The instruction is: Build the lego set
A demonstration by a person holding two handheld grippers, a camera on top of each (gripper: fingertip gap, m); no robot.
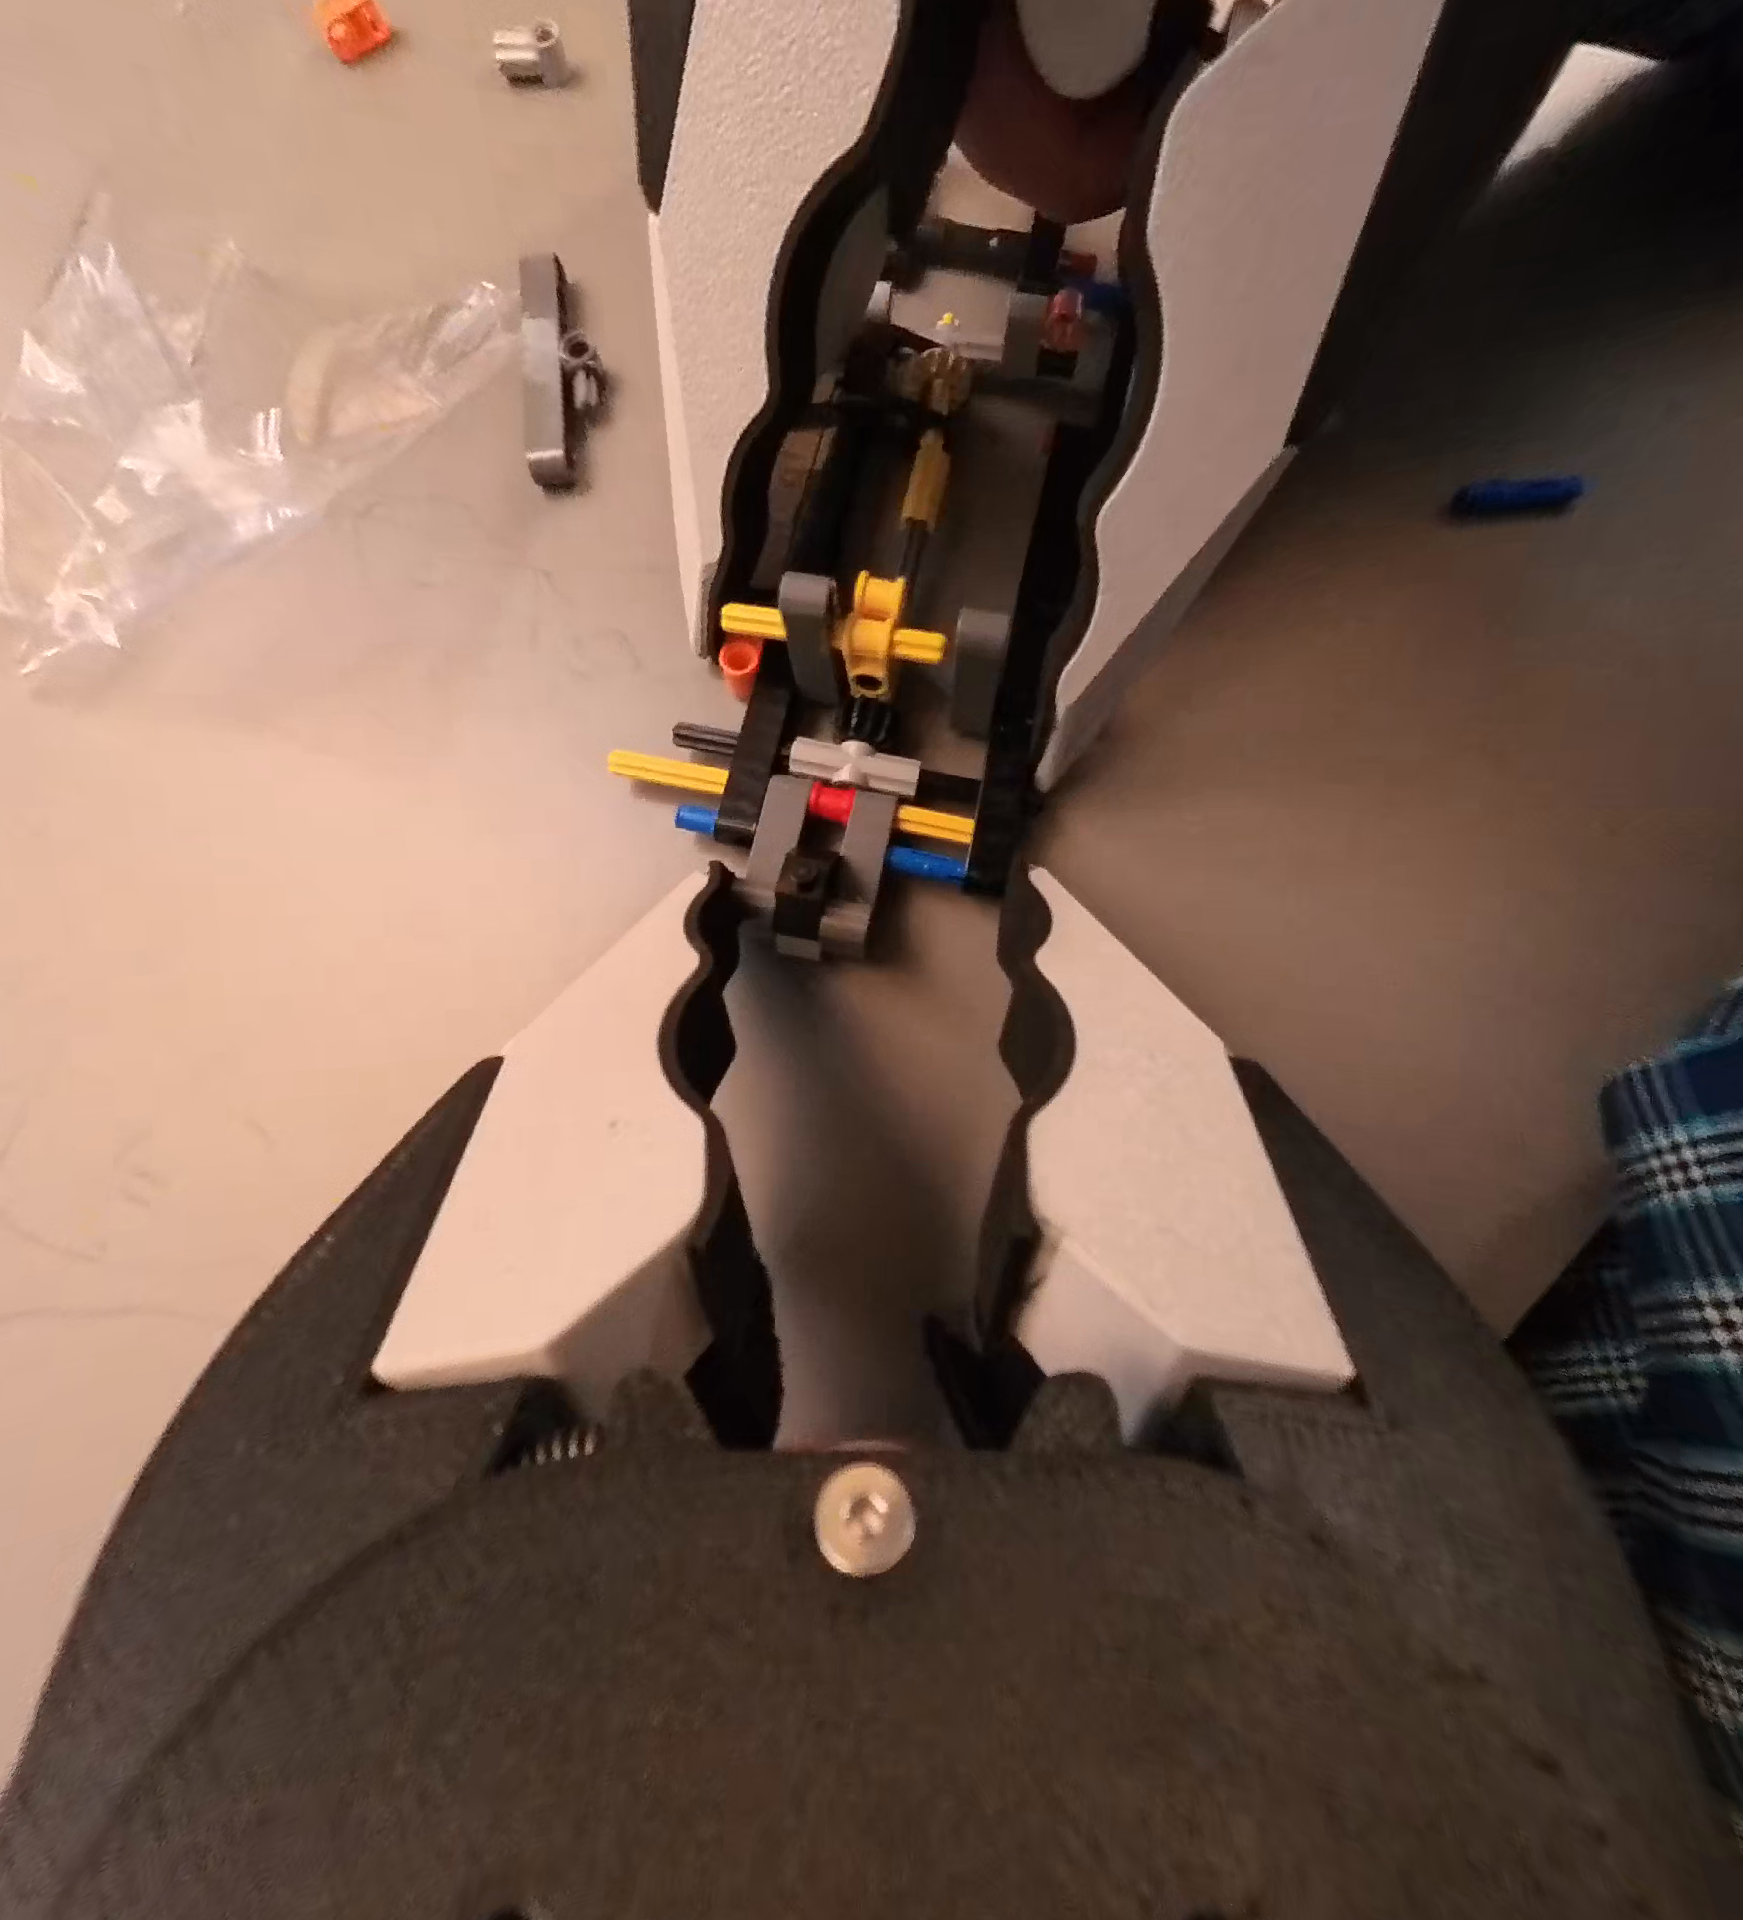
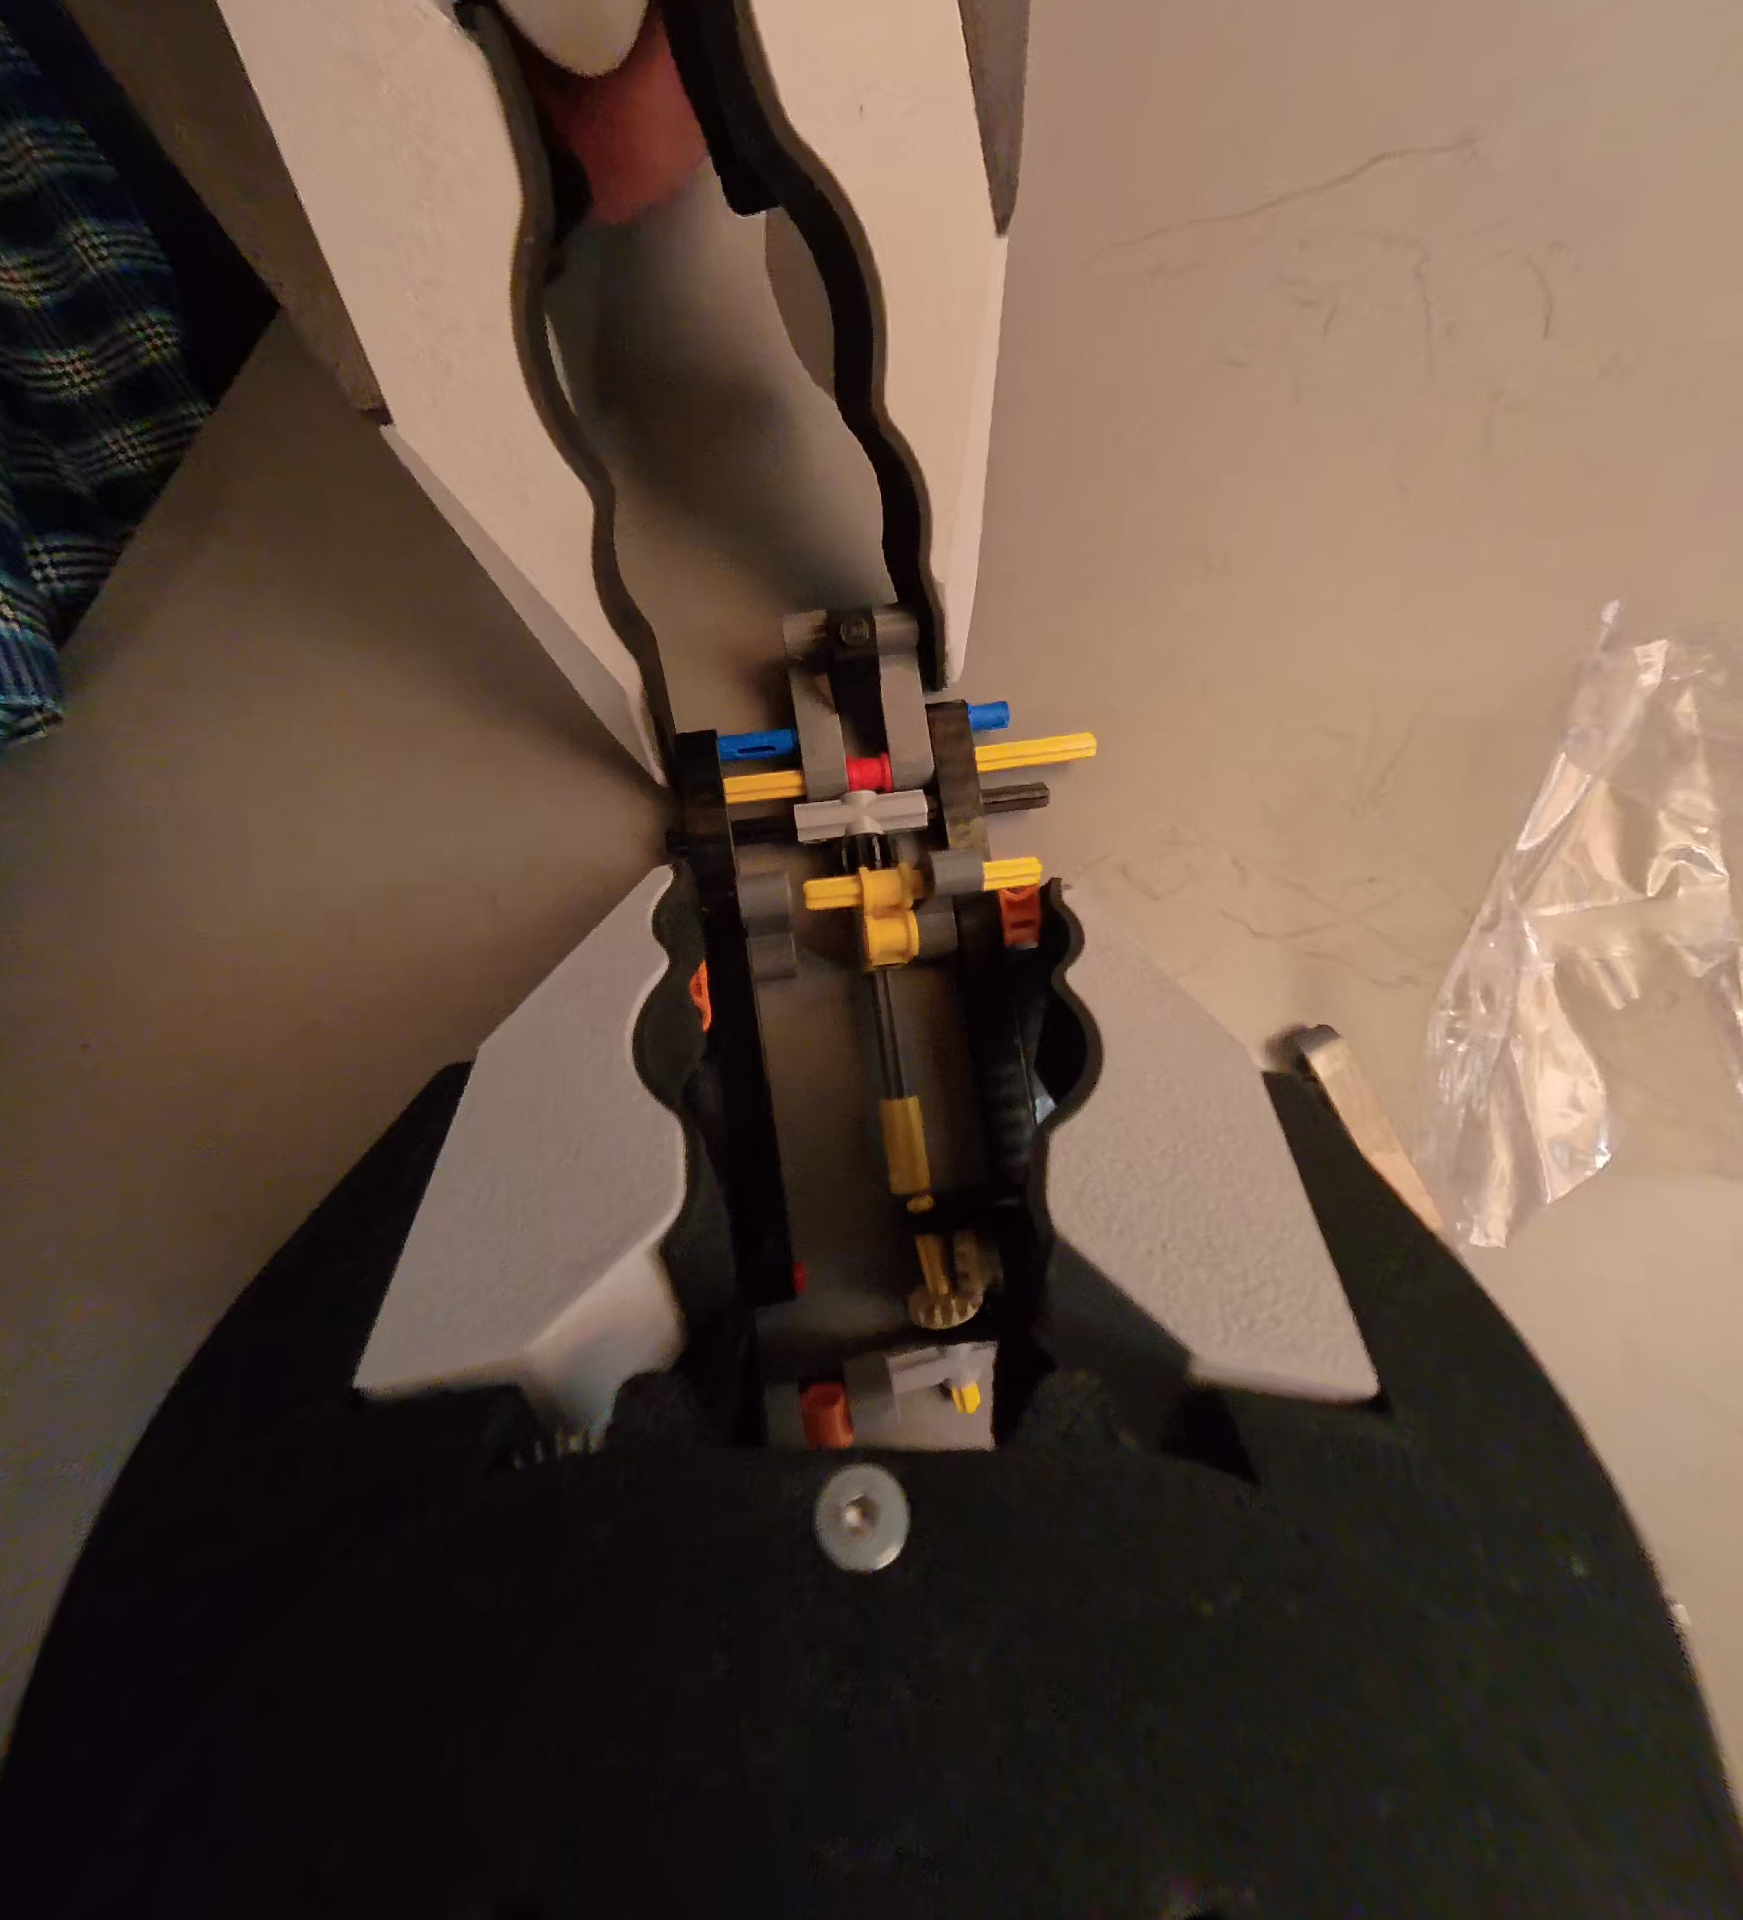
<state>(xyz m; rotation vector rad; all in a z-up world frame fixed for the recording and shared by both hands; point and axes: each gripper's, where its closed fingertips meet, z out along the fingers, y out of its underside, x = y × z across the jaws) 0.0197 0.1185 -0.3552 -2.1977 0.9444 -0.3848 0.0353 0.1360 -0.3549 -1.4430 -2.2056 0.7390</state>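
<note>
A long black-framed lego assembly (image 1: 851, 774) with yellow axles, blue pins, grey connectors and a red bush hangs between my two grippers, which face each other above the tan table (image 1: 223, 935). My right gripper (image 2: 862, 888) is shut on the frame's long sides, with most of the assembly (image 2: 862, 810) lying between its fingers. It enters the left wrist view from the top (image 1: 877, 686). My left gripper (image 1: 867, 883) has its fingertips against the two sides of the frame's other end, around a grey fork piece (image 1: 825, 894). It enters the right wrist view from the top (image 2: 799, 727).
A clear plastic bag (image 1: 223, 416) (image 2: 1625, 935) lies on the table, with a grey beam (image 1: 555, 374) beside it. Loose orange (image 1: 358, 26) and light grey (image 1: 529, 52) pieces lie farther off. A blue pin (image 1: 1516, 494) lies near a person's plaid clothing (image 1: 1729, 1351). Left and right tips are no more than a few centimetres apart.
</note>
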